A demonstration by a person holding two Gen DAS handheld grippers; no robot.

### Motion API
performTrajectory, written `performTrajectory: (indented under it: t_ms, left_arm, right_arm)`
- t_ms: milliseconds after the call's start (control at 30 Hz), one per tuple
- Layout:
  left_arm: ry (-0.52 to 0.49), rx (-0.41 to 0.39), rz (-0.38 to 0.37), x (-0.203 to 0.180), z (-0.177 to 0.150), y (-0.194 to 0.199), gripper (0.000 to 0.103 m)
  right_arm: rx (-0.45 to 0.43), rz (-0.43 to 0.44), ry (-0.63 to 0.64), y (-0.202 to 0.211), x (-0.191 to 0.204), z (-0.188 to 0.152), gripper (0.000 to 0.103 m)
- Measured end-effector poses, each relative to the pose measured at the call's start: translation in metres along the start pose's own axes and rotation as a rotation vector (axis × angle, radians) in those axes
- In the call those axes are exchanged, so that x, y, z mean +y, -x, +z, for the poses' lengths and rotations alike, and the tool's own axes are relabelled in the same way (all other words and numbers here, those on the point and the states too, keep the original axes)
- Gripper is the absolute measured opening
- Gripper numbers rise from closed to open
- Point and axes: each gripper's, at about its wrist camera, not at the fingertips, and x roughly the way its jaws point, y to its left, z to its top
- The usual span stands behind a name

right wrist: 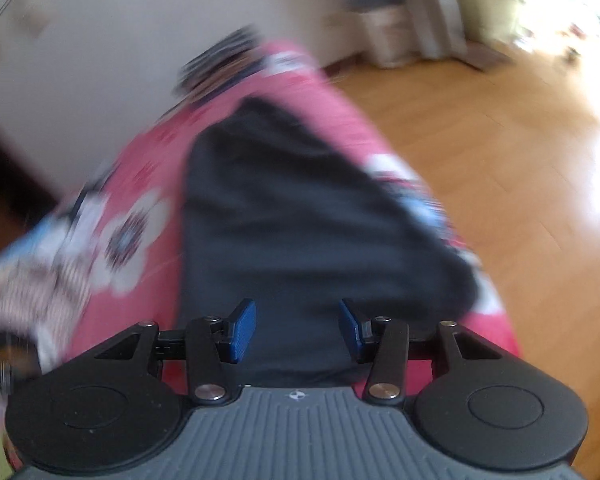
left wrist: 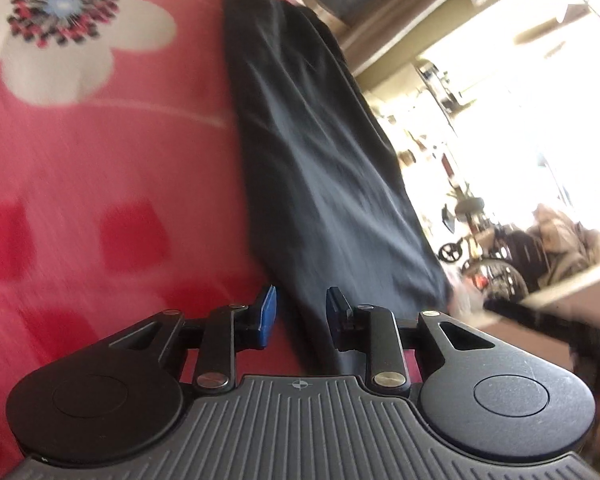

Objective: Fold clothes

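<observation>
A dark, nearly black garment (left wrist: 320, 168) lies folded into a long, narrow strip on a pink bed cover printed with white flowers (left wrist: 100, 160). It runs lengthwise near the bed's edge, flat with soft creases along it. In the right wrist view it (right wrist: 292, 216) appears blurred, wider at the near end.

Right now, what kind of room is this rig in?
Probably a bedroom at home: a long black folded garment lies on a pink flower-print bedspread, with light wooden plank flooring beside the bed and household clutter beyond.
</observation>
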Motion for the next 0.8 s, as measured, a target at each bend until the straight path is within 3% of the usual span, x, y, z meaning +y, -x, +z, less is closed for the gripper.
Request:
performTrajectory:
  t_ms: [133, 200, 400, 567, 600, 667, 800]
  left_arm:
    - [-0.003, -0.012, 0.035, 0.016, 0.022, -0.004, 0.027]
    - [0.012, -0.009, 0.032, 0.024, 0.025, -0.008, 0.027]
    - [0.086, 0.021, -0.012, 0.043, 0.022, -0.016, 0.027]
    - [0.104, 0.014, -0.056, 0.048, 0.027, -0.015, 0.028]
    - [0.111, 0.01, -0.058, 0.049, 0.028, -0.013, 0.029]
    - [0.129, 0.0, -0.058, 0.051, 0.028, -0.013, 0.03]
    - [0.138, -0.028, -0.044, 0.053, 0.03, -0.01, 0.03]
  right_arm:
    - [0.118, -0.009, 0.275, -0.038, 0.08, -0.023, 0.048]
    - [0.163, -0.055, 0.424, -0.06, 0.112, -0.045, 0.048]
    - [0.225, -0.297, 0.757, -0.116, 0.161, -0.105, 0.048]
    - [0.248, -0.31, 0.699, -0.131, 0.154, -0.1, 0.043]
    - [0.247, -0.303, 0.668, -0.13, 0.15, -0.096, 0.039]
    - [0.229, -0.297, 0.596, -0.125, 0.14, -0.087, 0.013]
    - [0.179, -0.252, 0.4, -0.108, 0.117, -0.069, 0.006]
